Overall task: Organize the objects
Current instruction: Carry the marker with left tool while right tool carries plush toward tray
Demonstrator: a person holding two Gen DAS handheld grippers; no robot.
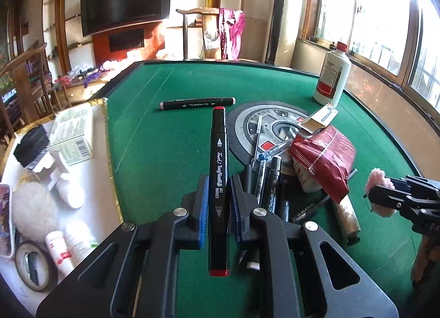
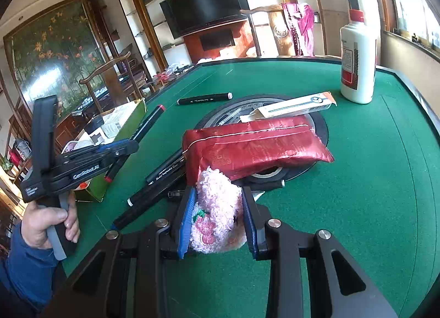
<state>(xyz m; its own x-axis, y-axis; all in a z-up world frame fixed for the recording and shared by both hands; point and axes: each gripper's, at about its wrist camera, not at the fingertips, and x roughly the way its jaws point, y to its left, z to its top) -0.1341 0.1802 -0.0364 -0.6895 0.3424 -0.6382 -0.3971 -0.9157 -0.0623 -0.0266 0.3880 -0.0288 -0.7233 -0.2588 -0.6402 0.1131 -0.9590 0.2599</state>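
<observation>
Black marker [image 1: 218, 180], gripped in the left claw [image 1: 217, 202], should stay level travelling left to the box [image 1: 103, 114], while the right claw [image 2: 217, 221] holds pink fluff [image 2: 217, 208].

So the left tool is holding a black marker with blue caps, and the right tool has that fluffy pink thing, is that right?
Not quite. The black marker clamped in the left tool has red caps, not blue; the left wrist view shows red at both ends. The rest holds: the right tool grips the fluffy pink thing, as the right wrist view shows.
</observation>
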